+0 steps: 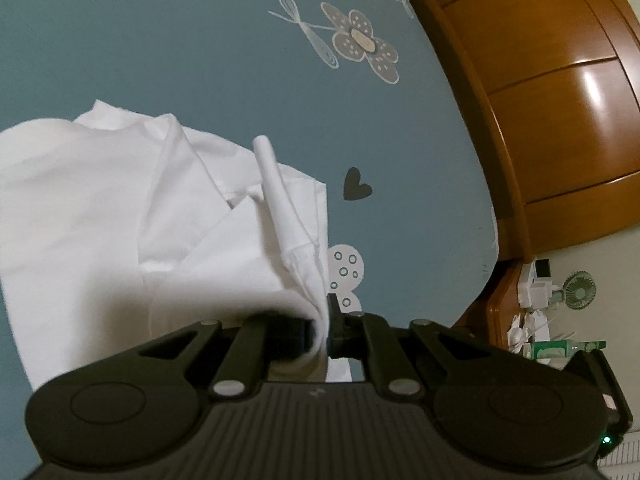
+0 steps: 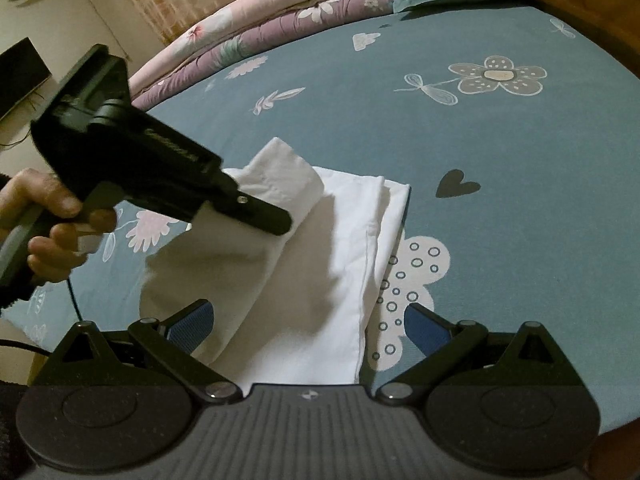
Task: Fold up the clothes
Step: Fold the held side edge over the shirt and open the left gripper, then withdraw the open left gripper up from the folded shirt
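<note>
The left gripper is closed on an edge of the white garment and lifts it over the blue bed sheet. The right gripper is wide open, holding nothing. The garment already lies in a narrow layered strip; this fold seems not laid down.

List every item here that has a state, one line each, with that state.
White garment: partly folded on the bed, one edge lifted.
Left gripper: shut on the garment's edge, held by a hand.
Right gripper: open, holding nothing, above the garment's near end.
Bedsheet: spread flat.
Quilts: folded, stacked at the far edge.
</note>
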